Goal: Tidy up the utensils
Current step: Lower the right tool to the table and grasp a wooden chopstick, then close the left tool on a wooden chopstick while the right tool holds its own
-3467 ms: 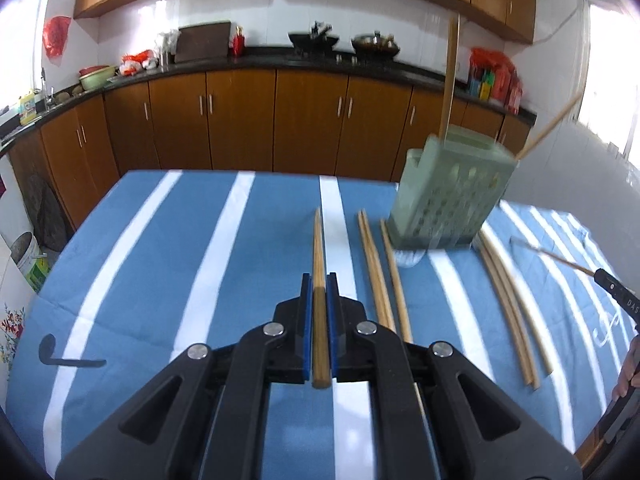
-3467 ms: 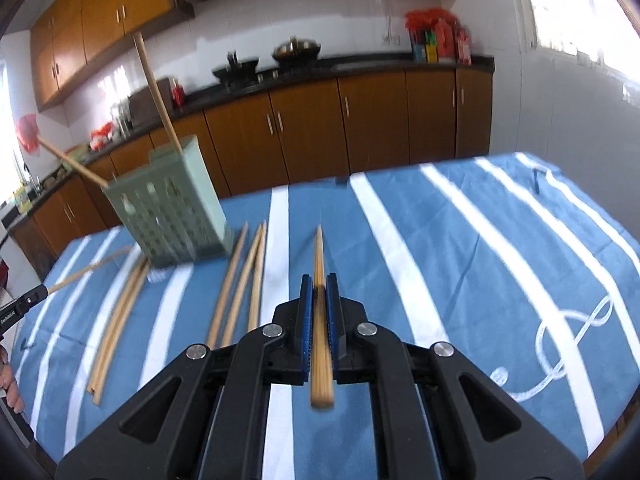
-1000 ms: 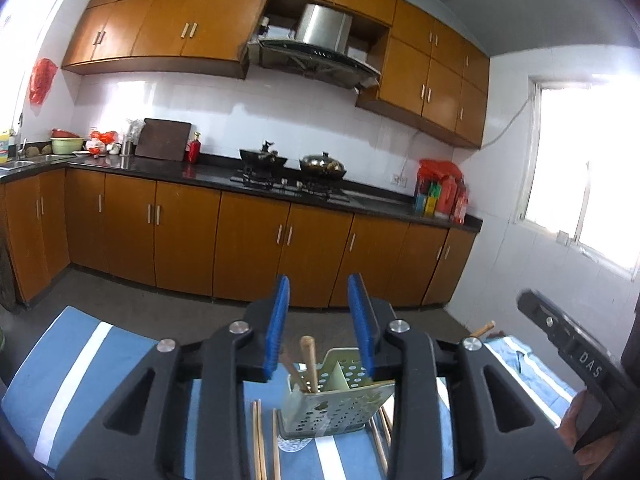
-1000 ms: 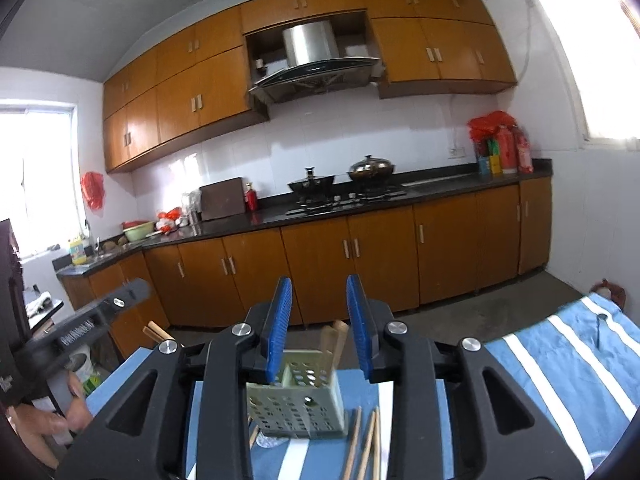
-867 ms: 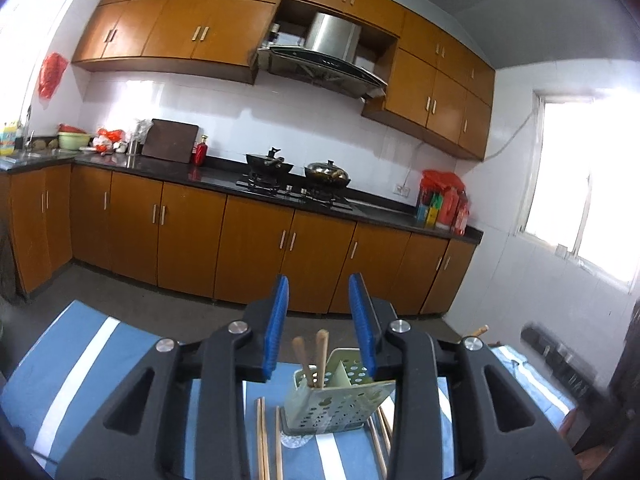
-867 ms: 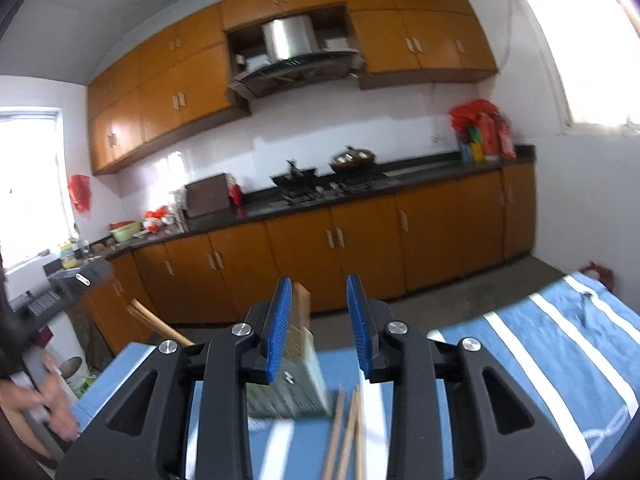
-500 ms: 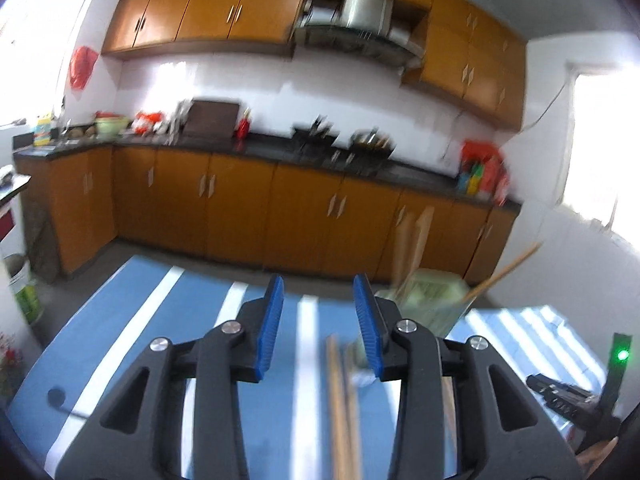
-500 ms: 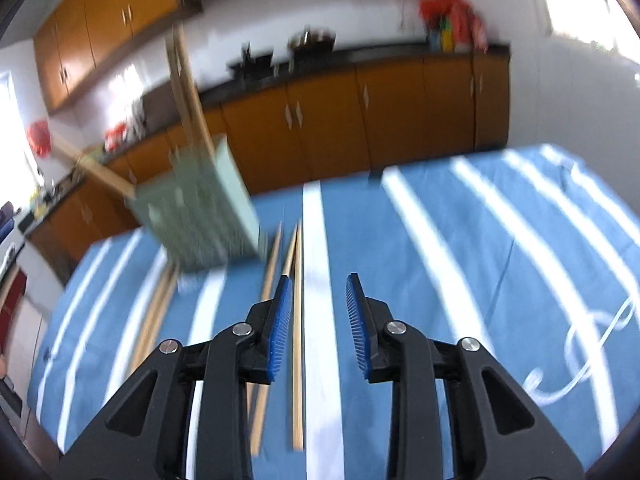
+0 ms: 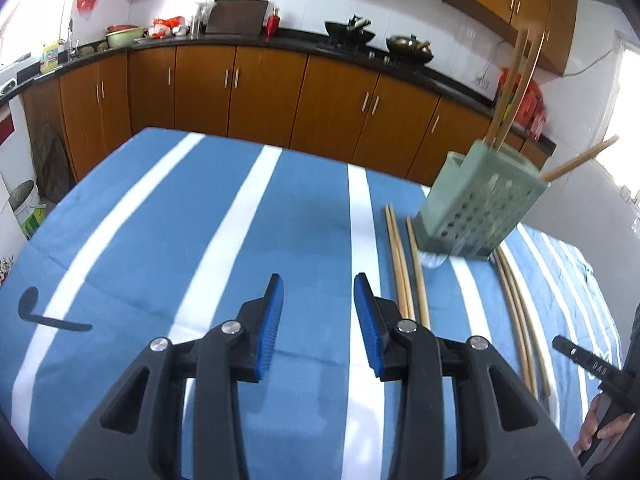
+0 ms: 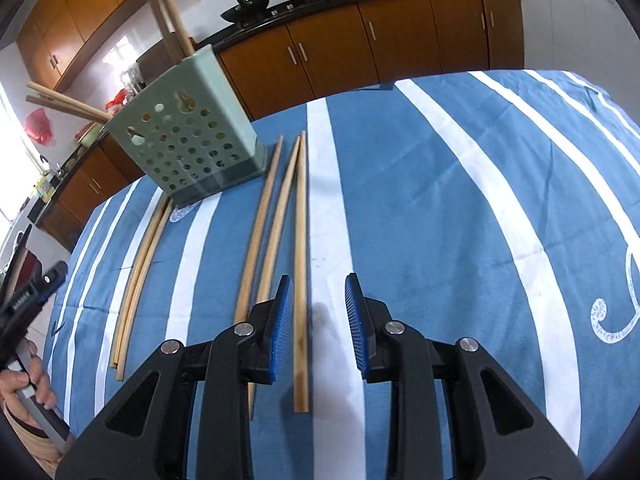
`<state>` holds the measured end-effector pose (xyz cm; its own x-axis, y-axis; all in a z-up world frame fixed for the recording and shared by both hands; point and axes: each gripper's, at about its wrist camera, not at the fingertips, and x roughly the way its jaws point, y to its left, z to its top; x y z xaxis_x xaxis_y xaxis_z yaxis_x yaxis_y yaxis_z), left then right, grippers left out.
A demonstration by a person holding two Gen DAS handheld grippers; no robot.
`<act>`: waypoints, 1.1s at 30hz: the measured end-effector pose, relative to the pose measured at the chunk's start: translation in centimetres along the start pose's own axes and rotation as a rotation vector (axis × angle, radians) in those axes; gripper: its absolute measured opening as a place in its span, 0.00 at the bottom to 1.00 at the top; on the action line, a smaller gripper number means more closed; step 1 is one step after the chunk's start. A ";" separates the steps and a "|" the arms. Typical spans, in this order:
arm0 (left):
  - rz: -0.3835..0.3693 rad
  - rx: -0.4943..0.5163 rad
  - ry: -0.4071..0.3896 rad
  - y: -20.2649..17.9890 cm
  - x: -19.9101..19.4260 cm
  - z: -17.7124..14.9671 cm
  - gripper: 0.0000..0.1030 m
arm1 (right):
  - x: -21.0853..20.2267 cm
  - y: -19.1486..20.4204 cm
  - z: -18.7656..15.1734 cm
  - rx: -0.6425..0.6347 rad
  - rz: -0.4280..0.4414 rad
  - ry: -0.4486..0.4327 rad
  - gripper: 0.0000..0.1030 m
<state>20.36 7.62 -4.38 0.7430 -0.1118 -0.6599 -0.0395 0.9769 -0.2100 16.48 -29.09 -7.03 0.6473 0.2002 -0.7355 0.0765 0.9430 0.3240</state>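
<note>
A pale green perforated utensil holder (image 9: 480, 208) (image 10: 188, 140) stands on the blue striped tablecloth (image 9: 160, 240), with wooden chopsticks (image 9: 516, 80) sticking up out of it and one leaning out sideways (image 9: 580, 160). My left gripper (image 9: 318, 280) hangs open over bare cloth, left of the loose chopsticks (image 9: 400, 264). My right gripper (image 10: 318, 280) is open and low over three loose chopsticks (image 10: 280, 220). The rightmost chopstick (image 10: 301, 260) lies on the cloth between its jaws, close to the left pad, and is not pinched.
More chopsticks (image 9: 516, 308) (image 10: 140, 272) lie on the far side of the holder. The other gripper and a hand show at each view's edge (image 9: 592, 368) (image 10: 32, 300). Wooden kitchen cabinets (image 9: 260, 92) and a counter stand behind the table.
Each gripper held a chopstick earlier; both are empty now and more chopsticks stand in the holder. Both have dropped from above the holder and tilted down toward the cloth.
</note>
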 end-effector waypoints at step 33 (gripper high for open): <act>-0.104 0.233 0.192 -7.0 4.9 -3.2 0.18 | 1.6 1.2 -0.2 -0.131 -0.110 0.002 0.08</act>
<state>22.14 -0.36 -8.49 0.5941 -0.2244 -0.7724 0.2010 0.9713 -0.1276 17.47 -27.58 -7.94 0.6386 0.0947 -0.7637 0.0470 0.9858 0.1615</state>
